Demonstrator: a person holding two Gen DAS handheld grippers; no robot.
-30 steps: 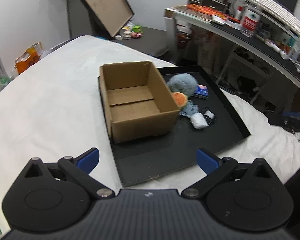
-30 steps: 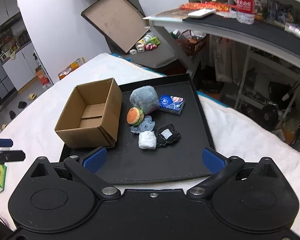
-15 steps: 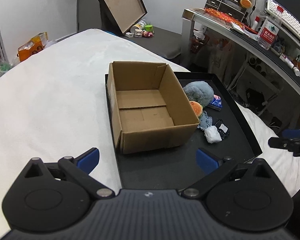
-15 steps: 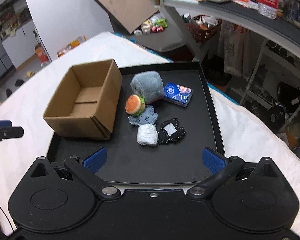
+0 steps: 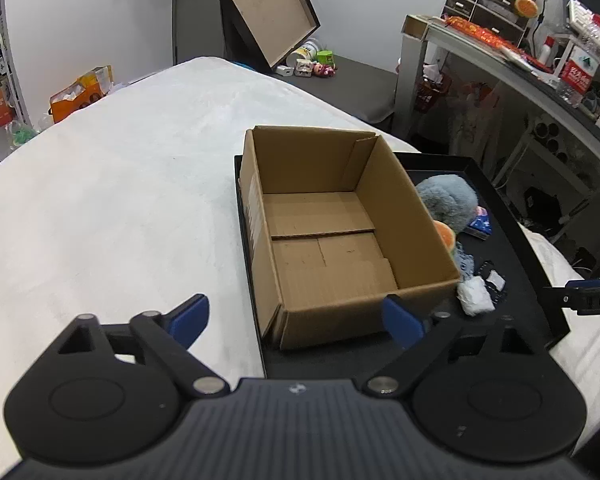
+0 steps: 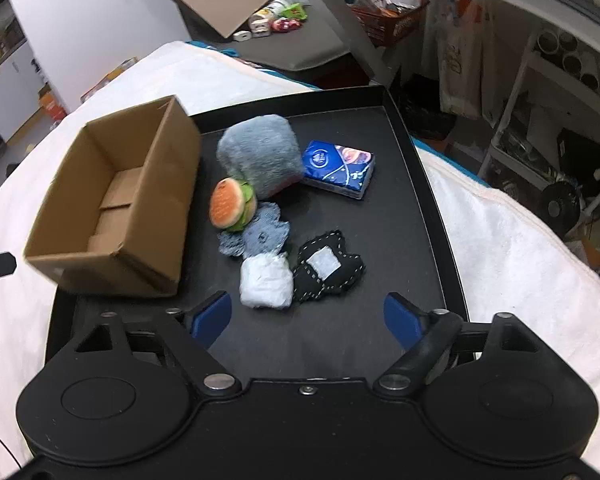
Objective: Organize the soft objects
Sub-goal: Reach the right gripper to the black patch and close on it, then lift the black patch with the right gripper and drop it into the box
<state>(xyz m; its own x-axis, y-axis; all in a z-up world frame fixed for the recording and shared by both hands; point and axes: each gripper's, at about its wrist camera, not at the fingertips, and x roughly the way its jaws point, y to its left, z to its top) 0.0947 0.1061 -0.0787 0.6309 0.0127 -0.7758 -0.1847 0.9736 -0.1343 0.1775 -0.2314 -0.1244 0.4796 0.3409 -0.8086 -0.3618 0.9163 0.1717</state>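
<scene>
Soft toys (image 6: 260, 156) beside empty box (image 6: 112, 204)

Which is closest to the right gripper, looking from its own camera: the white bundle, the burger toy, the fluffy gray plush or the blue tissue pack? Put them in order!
From the right gripper:
1. White bundle, just ahead of its left finger.
2. Burger toy, farther back, beside the cardboard box.
3. Fluffy gray plush and blue tissue pack, at the back; too close to call.

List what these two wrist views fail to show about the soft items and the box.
- Left wrist view: the cardboard box wall hides most of the burger plush and the grey patch.
- Right wrist view: the box's near wall hides part of its floor; motion blur softens its edges.
- Tissue pack: print too small to read.
</scene>
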